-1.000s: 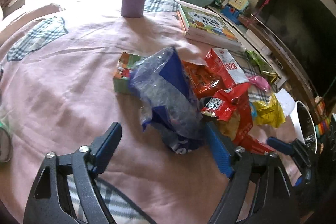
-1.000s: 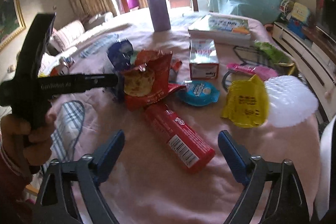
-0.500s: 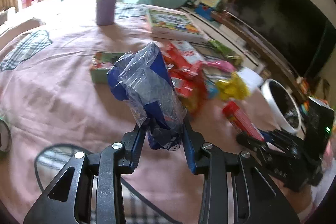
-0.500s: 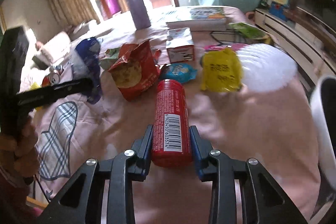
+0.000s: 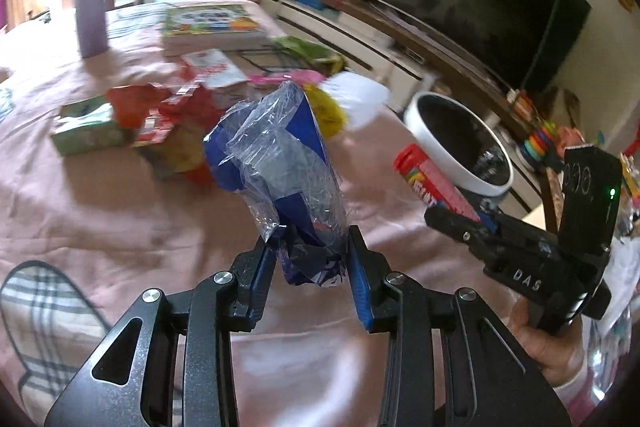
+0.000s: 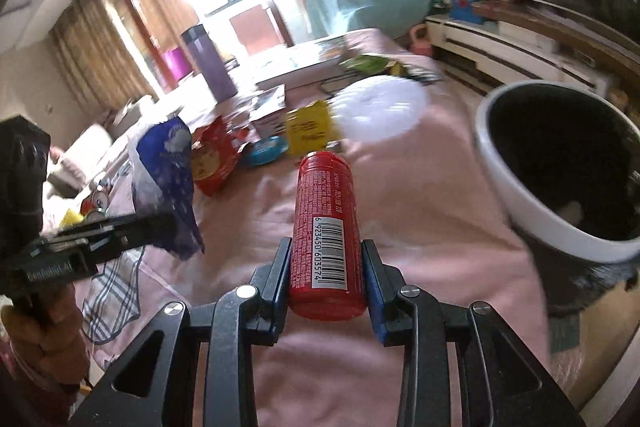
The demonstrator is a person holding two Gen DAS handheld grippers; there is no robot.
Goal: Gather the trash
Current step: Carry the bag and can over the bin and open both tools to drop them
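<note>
Accordingly, I kept the left gripper clamped on the blue wrapper and the right gripper on the red tube, both raised clear for the bin.

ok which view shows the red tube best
The right wrist view: the red tube fills the centre, clamped in the right gripper, barcode readable. In the left wrist view the tube is small, blurred and partly hidden behind that gripper.
</note>
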